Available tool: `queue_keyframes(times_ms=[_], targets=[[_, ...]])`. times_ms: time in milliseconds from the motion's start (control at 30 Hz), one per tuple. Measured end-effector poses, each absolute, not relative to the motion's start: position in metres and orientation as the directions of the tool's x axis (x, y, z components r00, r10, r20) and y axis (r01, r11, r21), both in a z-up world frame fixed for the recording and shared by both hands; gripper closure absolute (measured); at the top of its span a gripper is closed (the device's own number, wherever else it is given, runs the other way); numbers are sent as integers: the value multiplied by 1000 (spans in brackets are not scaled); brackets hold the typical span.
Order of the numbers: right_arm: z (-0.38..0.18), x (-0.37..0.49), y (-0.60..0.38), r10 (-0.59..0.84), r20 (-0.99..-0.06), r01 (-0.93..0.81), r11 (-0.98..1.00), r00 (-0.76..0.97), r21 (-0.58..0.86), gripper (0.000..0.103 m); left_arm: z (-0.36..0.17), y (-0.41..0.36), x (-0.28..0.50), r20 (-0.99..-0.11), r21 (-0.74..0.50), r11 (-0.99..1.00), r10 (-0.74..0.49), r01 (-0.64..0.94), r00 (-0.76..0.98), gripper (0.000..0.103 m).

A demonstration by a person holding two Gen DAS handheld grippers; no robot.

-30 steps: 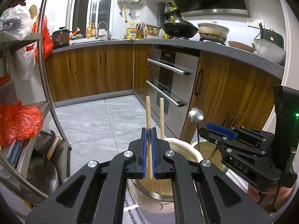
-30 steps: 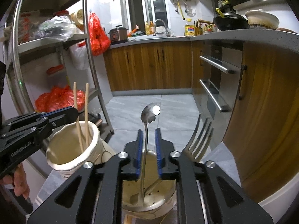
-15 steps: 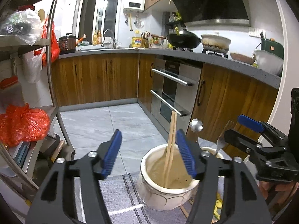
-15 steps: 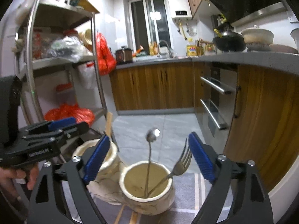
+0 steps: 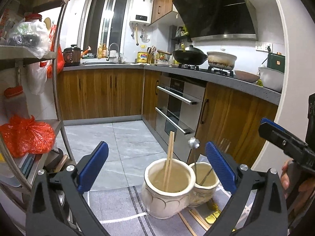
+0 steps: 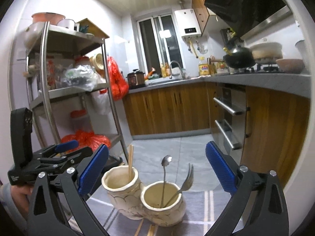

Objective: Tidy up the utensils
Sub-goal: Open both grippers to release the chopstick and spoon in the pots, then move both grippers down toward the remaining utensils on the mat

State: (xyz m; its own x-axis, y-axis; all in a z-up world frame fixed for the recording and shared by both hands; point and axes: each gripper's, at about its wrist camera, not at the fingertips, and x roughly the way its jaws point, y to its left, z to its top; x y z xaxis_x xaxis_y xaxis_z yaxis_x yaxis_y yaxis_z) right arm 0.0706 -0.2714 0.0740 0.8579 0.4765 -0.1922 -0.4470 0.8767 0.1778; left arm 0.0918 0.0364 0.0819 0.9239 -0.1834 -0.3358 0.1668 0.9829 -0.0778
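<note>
A cream double ceramic holder (image 5: 167,198) stands on a grey striped cloth (image 5: 118,206). Two wooden chopsticks (image 5: 169,157) stand in its left cup. A metal spoon (image 6: 164,177) and a fork (image 6: 187,179) lean in its right cup (image 6: 163,202). My left gripper (image 5: 155,167) is open and empty, raised above and behind the holder. My right gripper (image 6: 156,169) is open and empty, also raised behind the holder. The right gripper also shows at the right edge of the left wrist view (image 5: 283,143). The left gripper shows at the left of the right wrist view (image 6: 59,157).
More chopsticks (image 5: 196,219) lie on the cloth by the holder's base. A steel shelf rack (image 6: 49,90) with red bags (image 5: 25,135) stands to the left. Wooden cabinets and an oven (image 5: 173,114) run along the right. The tiled floor (image 5: 128,137) lies beyond.
Both grippers opened, letting go of the chopsticks and the spoon, which now stand in the holder's cups. Both grippers drew back and up from the holder.
</note>
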Motion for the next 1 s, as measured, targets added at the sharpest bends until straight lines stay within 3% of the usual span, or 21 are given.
queue_keyframes(times_ms=[167, 367, 1000], targets=[[69, 61, -287, 437, -217, -407, 897, 873, 172, 5, 84, 36, 71, -318, -64, 983, -184, 173, 930, 6], [43, 55, -298, 400, -315, -376, 916, 860, 139, 5, 70, 35, 59, -358, -73, 981, -196, 182, 913, 6], [-56, 68, -280, 326, -619, -370, 927, 714, 62, 5, -39, 7, 42, -610, -39, 974, -201, 223, 767, 6]])
